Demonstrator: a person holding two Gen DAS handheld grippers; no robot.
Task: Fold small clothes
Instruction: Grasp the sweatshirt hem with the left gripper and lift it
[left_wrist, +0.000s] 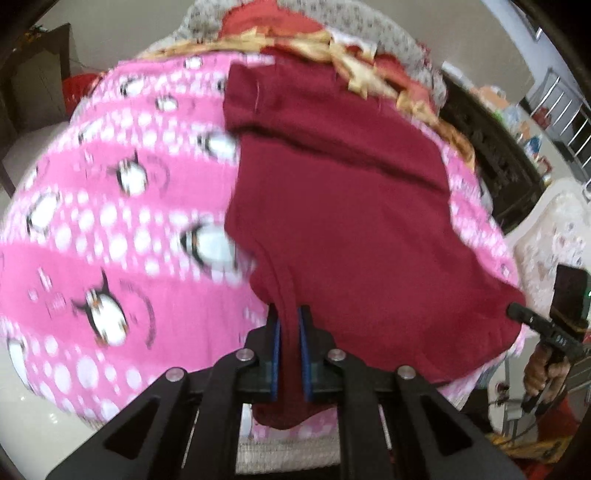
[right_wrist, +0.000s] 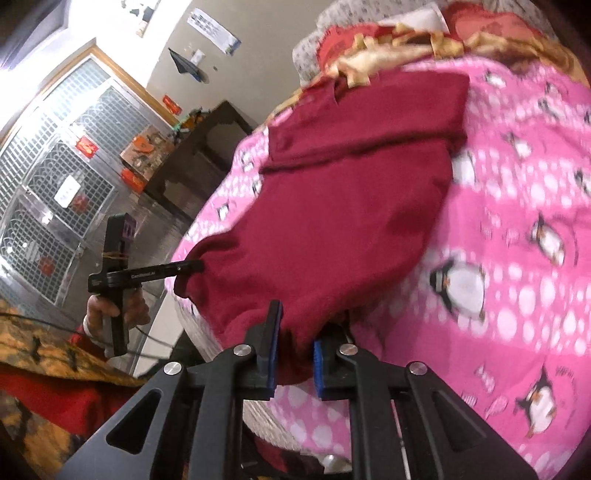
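Pinching the soft, limp maroon garment (left_wrist: 332, 206) at both near corners over the pink blanket (left_wrist: 110, 221), my left claw (left_wrist: 289, 325) and right claw (right_wrist: 295, 332) are clamped on cloth.

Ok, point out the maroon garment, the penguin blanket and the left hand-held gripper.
maroon garment (left_wrist: 340, 206): left wrist view, middle of the cloth.
penguin blanket (left_wrist: 110, 206): left wrist view, bare pink area.
left hand-held gripper (left_wrist: 290, 332): left wrist view, between fingertips.

Dark red knitted garment (left_wrist: 343, 206), of soft, matt, slightly fuzzy cloth, on a pink penguin-print fleece blanket (left_wrist: 110, 206) with a napped, matt surface. The left gripper (left_wrist: 290, 328) and right gripper (right_wrist: 295, 332) show matt black plastic arms, blue rubbery finger pads (right_wrist: 319, 369) and shiny metal pivot pins (left_wrist: 245, 355).
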